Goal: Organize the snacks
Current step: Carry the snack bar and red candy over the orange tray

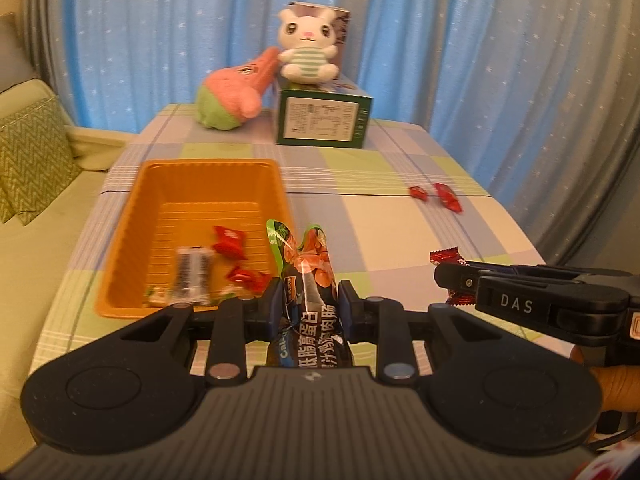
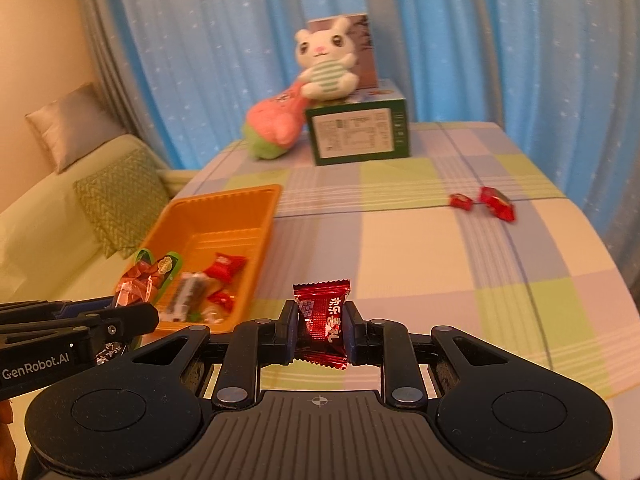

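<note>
Clamped in my left gripper (image 1: 308, 304), the sausage pack (image 1: 306, 280) hangs by the orange basket's (image 1: 208, 166) near-right corner; my right gripper (image 2: 320, 330) pinches a red candy (image 2: 322, 320). Several snacks are binned (two candies (image 2: 480, 202) wait near the table's (image 2: 400, 240) far-right edge).

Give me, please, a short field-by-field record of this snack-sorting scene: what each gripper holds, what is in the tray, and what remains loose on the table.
left gripper: shut on a long dark snack packet, beside the tray's right rim
right gripper: shut on a red wrapped candy
orange tray: holds red candies and a dark bar
loose on tablecloth: two red candies, far right
table's far end: green box, white plush rabbit, pink plush
</note>
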The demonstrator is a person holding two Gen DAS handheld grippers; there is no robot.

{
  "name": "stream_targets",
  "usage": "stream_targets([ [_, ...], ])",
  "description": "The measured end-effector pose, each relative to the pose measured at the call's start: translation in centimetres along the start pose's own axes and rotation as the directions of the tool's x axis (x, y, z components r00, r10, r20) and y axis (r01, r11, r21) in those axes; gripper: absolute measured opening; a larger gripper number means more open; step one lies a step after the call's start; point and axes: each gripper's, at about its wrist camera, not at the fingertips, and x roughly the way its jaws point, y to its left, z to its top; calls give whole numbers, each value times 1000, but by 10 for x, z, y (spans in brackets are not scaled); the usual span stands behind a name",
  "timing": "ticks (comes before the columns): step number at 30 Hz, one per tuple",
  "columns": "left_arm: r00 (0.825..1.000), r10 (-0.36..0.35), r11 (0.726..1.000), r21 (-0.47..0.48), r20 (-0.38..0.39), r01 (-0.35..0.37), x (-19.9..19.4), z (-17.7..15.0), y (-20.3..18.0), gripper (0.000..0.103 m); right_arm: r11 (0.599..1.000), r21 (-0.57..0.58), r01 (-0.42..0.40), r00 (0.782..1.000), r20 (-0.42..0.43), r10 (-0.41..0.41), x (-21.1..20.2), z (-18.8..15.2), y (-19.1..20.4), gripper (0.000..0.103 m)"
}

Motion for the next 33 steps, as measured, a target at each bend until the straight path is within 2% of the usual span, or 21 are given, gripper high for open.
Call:
stream_targets([
  [18, 996, 91, 994, -67, 0, -91, -2, 11, 72, 26, 990, -102, -101, 995, -38, 98, 52, 12, 67, 23],
  [25, 996, 91, 994, -57, -16, -92, 10, 19, 93, 26, 985, -115, -130, 991, -54, 125, 75, 19, 81, 23],
  [33, 996, 75, 996, -53, -48, -78, 43, 34, 116, 26, 982, -118, -146, 988, -67, 139, 110, 38, 90, 23],
])
